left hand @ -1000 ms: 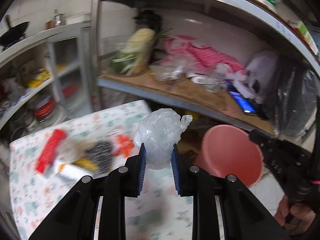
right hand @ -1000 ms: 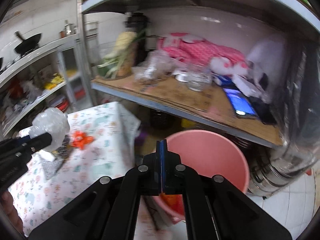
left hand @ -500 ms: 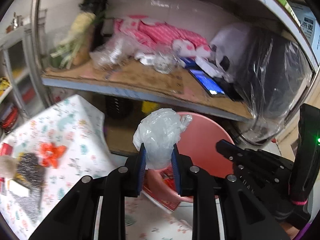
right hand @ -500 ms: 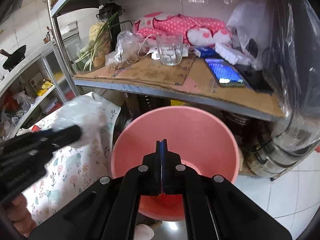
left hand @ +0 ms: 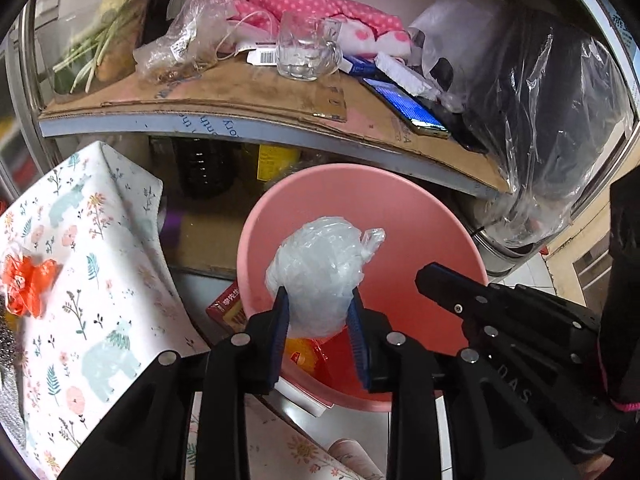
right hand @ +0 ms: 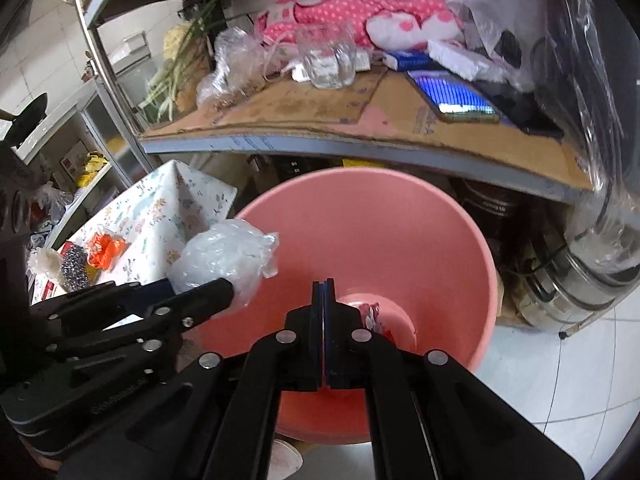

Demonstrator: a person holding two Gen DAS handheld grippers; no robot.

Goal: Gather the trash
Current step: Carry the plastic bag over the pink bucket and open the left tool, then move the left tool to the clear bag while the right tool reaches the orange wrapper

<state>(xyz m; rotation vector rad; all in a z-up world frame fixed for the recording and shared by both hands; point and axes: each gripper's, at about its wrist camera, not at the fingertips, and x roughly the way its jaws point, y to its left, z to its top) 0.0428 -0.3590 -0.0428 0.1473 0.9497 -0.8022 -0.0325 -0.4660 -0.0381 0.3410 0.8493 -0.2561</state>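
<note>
A second ago the left gripper [left hand: 318, 316] carried the crumpled clear plastic bag [left hand: 320, 272] above the desk [left hand: 80, 264]; now it hangs over the pink bin [left hand: 420, 232] at frame centre, and its jaws are opening with the bag between them, seemingly loosening. A drop into the bin looks imminent. The right gripper [right hand: 324, 292] points into the bin, jaws closed and empty. Orange scrap [left hand: 28, 284] waits on the desk at left. The shelf [left hand: 280, 120] edge above overhangs the bin.

Left gripper [left hand: 318, 312] opening, plastic wad [left hand: 320, 276] now over bin [left hand: 400, 208]
</note>
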